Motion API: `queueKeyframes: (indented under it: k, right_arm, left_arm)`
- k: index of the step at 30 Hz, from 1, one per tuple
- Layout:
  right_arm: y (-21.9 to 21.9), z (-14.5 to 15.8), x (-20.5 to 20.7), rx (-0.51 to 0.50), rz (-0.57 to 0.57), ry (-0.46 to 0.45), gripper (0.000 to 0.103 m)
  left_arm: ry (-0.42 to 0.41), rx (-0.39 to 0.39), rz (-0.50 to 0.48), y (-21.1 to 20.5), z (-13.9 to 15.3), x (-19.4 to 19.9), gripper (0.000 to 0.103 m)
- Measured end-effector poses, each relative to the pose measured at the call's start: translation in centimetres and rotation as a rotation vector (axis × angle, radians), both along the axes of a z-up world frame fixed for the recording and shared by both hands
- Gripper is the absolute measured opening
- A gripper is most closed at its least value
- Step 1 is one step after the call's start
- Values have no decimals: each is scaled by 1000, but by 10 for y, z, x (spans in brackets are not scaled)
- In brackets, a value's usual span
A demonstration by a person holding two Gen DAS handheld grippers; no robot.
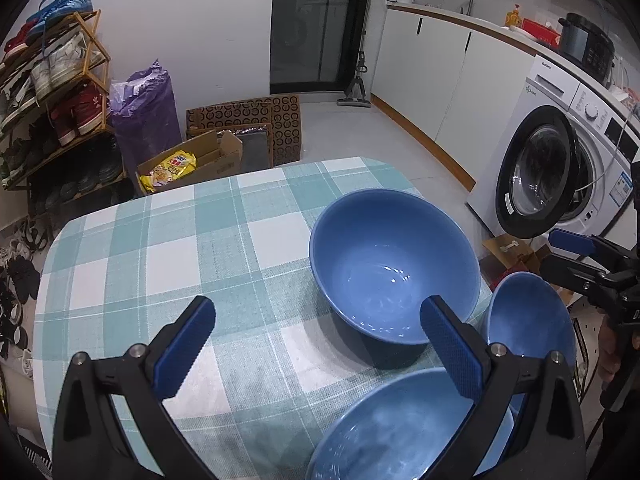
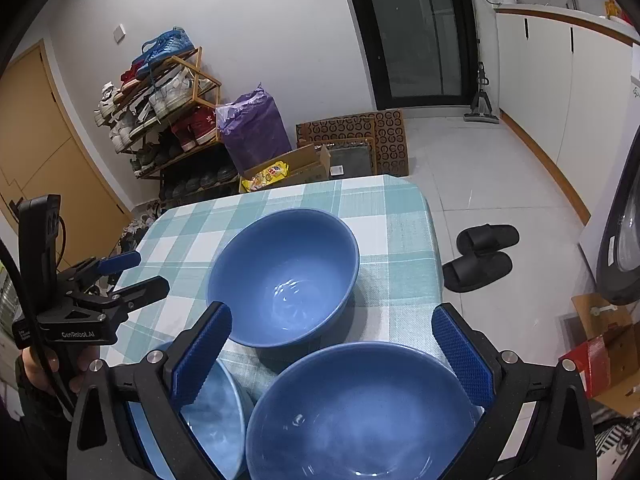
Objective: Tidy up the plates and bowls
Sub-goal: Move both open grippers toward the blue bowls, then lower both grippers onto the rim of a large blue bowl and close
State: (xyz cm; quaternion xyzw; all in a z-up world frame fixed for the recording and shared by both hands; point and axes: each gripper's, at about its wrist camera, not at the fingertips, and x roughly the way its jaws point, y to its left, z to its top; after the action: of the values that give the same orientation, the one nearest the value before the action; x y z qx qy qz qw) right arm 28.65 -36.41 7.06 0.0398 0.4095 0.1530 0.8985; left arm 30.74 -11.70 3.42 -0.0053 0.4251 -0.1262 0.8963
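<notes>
Bowls in blue glaze crowd one end of a small table [image 1: 168,248] under a teal-and-white checked cloth, with two handheld grippers poised above them. The left gripper [image 1: 316,344] stands with its blue-padded fingers spread wide and nothing between them; one pad [image 1: 450,354] overlaps the rim of the far bowl [image 1: 394,264] in the left wrist view, though whether it touches cannot be told. The right gripper [image 2: 342,354] is likewise spread wide and holds nothing, its pads hanging above the near bowl [image 2: 360,412], which sits upright at the table's near edge. A third bowl [image 2: 218,416] sits just beside the near bowl on its left, partly hidden behind the right gripper's left finger. The far bowl stands upright farther in on the cloth, close behind the other two. In the right wrist view the left gripper appears off the table's left side, gripped by a hand [image 2: 34,368] low in the frame. Behind the table stand a loaded shoe rack [image 2: 160,112], a purple bag [image 2: 254,128] and an open cardboard box [image 2: 292,168]; black slippers [image 2: 482,254] lie on the tiled floor, and a washing machine [image 1: 560,168] stands with its door open
</notes>
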Motion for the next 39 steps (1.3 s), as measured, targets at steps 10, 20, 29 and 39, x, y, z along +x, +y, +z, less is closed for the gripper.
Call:
queueKeyframes:
  k: [10,20,29,39]
  right_arm:
    - [11,-21,26,-7,12,48,100]
    - [22,-42,46,-17,25,101,84]
    - [27,-55,53,-25,39,130,74]
    - [35,-65,59,-51,64,142,51]
  left_arm:
    - [40,-18,8,2,-20,16,101]
    - [81,-4,-4,-2,-34,27,85]
    - [117,-4,-25,-6,-45,35,65]
    - [134,-10,-61,-15,-50,40,37]
